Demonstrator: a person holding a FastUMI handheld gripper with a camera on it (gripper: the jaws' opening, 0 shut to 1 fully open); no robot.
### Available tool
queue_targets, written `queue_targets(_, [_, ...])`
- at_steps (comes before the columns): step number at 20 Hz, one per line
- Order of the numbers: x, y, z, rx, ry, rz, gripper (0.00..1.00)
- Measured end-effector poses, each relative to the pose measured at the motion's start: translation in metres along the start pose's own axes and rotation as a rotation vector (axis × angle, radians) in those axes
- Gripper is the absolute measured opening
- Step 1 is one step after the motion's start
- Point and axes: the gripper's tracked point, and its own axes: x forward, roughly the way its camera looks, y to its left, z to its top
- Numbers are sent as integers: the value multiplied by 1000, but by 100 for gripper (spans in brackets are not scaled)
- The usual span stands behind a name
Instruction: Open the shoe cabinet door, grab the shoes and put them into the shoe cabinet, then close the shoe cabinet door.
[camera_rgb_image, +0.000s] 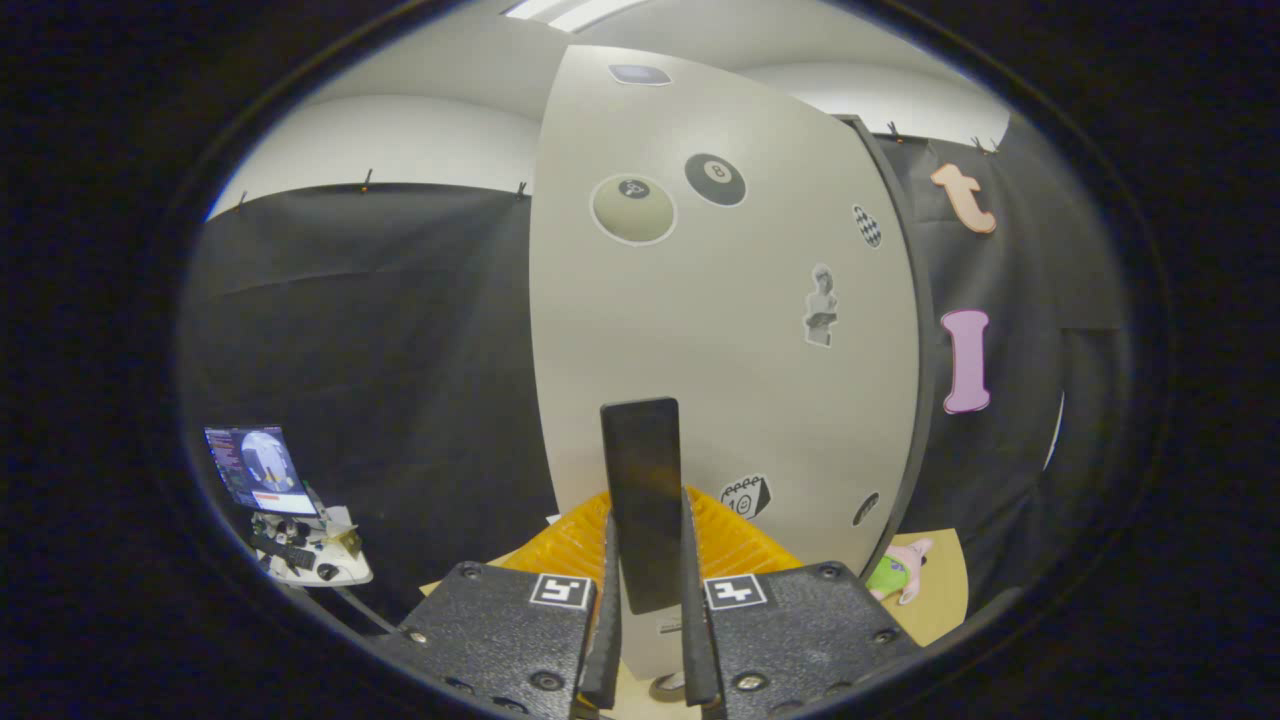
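Two fingers of my hand-held gripper (646, 600) sit nearly closed, pinching the black handle (641, 500) on the cabinet door (720, 330) just ahead. The door looks stiff and light; I'd keep hold mid-handle, since it seems smooth and could slip.

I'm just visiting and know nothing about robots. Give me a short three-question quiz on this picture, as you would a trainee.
1. True or false: the gripper has its two black fingers closed on the black upright door handle.
2. Which sticker sits highest on the pale grey cabinet door: A) black eight-ball sticker B) small statue sticker C) dice sticker?
3. Fill in: the pink and green plush toy lies on the light wooden ____.

Key: 1 true; 2 A; 3 floor.
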Motion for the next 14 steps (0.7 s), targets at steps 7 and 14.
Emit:
queue_targets(7, [-16,-14,0,-2,-17,-25,28])
queue_targets(14, [-32,-29,1,11,-19,-78,27])
